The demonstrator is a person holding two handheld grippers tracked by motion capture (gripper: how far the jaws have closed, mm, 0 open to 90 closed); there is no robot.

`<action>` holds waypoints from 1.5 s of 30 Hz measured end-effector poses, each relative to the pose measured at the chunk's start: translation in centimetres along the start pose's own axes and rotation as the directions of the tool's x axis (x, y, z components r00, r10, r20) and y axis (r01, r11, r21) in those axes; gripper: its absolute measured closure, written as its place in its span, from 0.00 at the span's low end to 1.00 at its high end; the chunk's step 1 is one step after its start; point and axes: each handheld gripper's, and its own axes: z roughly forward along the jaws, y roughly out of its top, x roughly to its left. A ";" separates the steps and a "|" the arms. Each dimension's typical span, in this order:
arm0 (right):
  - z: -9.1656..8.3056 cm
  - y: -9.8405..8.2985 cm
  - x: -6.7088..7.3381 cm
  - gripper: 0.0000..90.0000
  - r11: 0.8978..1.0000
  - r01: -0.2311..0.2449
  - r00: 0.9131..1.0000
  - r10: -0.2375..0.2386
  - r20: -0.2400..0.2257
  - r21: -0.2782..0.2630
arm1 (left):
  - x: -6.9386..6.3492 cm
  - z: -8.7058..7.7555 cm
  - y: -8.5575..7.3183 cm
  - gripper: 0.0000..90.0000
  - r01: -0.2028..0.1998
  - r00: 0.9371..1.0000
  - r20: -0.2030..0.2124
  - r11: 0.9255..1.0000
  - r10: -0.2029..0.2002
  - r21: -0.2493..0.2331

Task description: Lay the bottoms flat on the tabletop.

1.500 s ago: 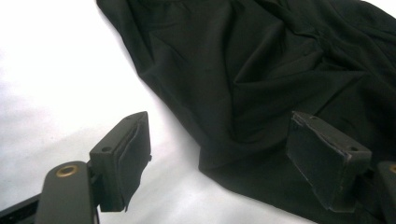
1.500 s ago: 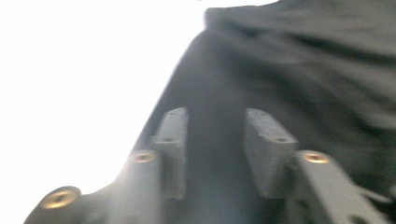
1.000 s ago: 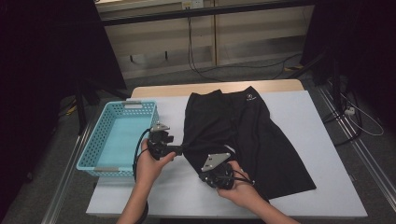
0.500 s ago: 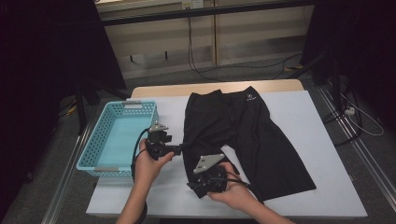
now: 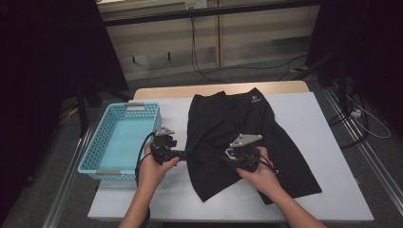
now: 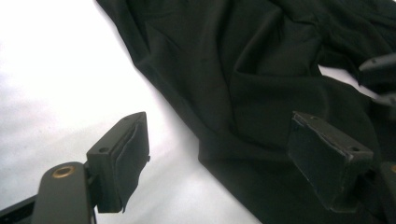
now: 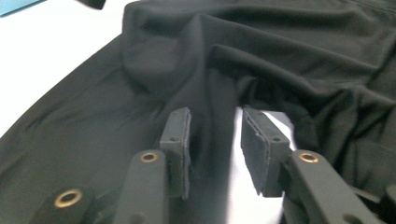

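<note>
Straddling the shorts (image 6: 261, 93) edge – left gripper (image 6: 219, 154) gaping, bare table (image 6: 56, 70) beside

Dim room, overexposed white table (image 6: 42, 70) glare, soft blur in both gripper views

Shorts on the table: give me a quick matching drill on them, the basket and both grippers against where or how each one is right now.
Things:
1. black shorts
2. blue basket
3. left gripper
4. right gripper

Places or states:
A. jaws wide apart, at the cloth's edge with nothing between the pads
B. spread over the middle of the white table
C. stands empty at the table's left end
D. jaws narrowly apart over a fold of the cloth, having just been closing

Pairs: 1-B, 2-C, 3-A, 4-D
</note>
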 end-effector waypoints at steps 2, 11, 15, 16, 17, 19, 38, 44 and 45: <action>-0.1 0.1 -0.2 0.74 1.000 -0.011 1.000 0.011 -0.004 -0.012 | -0.5 0.0 -0.1 0.24 -0.002 1.000 0.007 1.000 0.002 -0.001; 0.8 -0.5 -0.2 0.83 0.998 -0.016 1.000 0.017 -0.014 0.052 | -2.0 -0.2 -2.6 0.26 -0.045 0.997 -0.063 0.996 0.050 0.081; 0.9 -0.6 -0.5 1.00 0.998 -0.003 1.000 0.004 -0.025 0.059 | -2.8 -0.1 -3.1 0.32 -0.061 0.996 -0.056 0.995 0.066 0.084; 0.9 -0.7 -0.7 1.00 0.998 -0.012 1.000 0.013 -0.023 0.062 | -3.0 0.0 -3.2 0.34 -0.060 0.996 -0.060 0.995 0.064 0.076; 0.8 -0.7 -0.8 1.00 0.998 -0.020 1.000 0.021 -0.011 0.061 | -3.0 0.2 -3.2 0.36 -0.059 0.997 -0.051 0.995 0.063 0.085; 0.6 -0.9 -1.1 1.00 0.997 -0.043 0.999 0.044 -0.026 0.058 | -3.4 0.7 -3.4 0.40 -0.054 0.997 -0.046 0.994 0.058 0.092; -2.1 -1.5 -1.6 0.73 1.000 -0.004 1.000 0.004 0.018 0.009 | -3.6 -0.2 -3.1 1.00 0.012 0.999 0.033 0.986 -0.017 0.168; -1.0 -1.3 -0.8 0.71 1.000 -0.008 1.000 0.008 -0.007 0.024 | -2.0 -1.5 -2.9 1.00 0.047 0.998 0.025 0.989 -0.051 0.137; -0.8 -1.3 -0.6 0.71 1.000 -0.015 1.000 0.015 -0.017 0.025 | -1.9 -1.5 -2.9 0.99 0.050 0.998 0.025 0.989 -0.054 0.138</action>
